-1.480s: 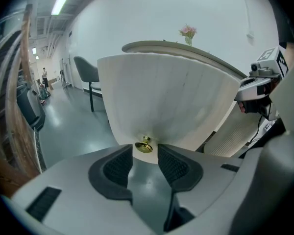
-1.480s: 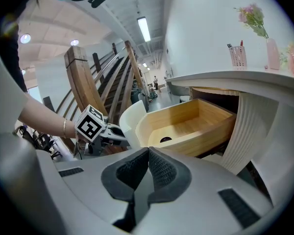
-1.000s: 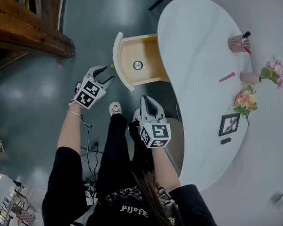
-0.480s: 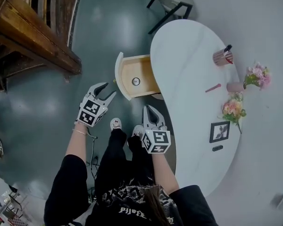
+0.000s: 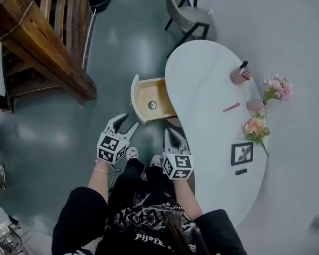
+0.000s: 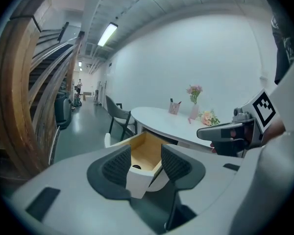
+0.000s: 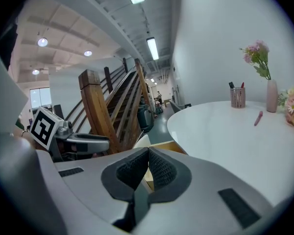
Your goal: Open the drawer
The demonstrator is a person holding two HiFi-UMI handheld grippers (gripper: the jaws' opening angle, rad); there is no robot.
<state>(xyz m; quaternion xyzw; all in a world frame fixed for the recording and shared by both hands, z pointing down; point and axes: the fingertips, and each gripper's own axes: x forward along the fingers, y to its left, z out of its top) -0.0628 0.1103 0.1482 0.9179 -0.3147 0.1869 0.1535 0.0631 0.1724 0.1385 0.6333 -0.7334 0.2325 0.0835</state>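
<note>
The drawer [image 5: 154, 101] stands pulled out from under the white oval table [image 5: 202, 84]. Its inside is pale wood and its curved front [image 5: 134, 99] is white. A small round object [image 5: 152, 105] lies in it. My left gripper [image 5: 125, 123] is open and empty, well short of the drawer front. The left gripper view looks between the jaws into the drawer [image 6: 143, 153]. My right gripper [image 5: 172, 133] is shut on nothing, beside the table's near edge. Past the shut tips in the right gripper view shows a strip of the drawer [image 7: 159, 147].
A wooden staircase [image 5: 42, 36] rises at the left. A grey chair [image 5: 187, 14] stands beyond the table. On the table are a pink pen cup [image 5: 237, 76], a pink pen [image 5: 231, 107], two flower bunches [image 5: 277, 89] and a framed picture [image 5: 242, 153]. My legs and shoes [image 5: 132, 154] are below.
The view has drawn back from the drawer and table, which now sit farther up the frame. Both grippers have come down and nearer my body. The drawer stays open.
</note>
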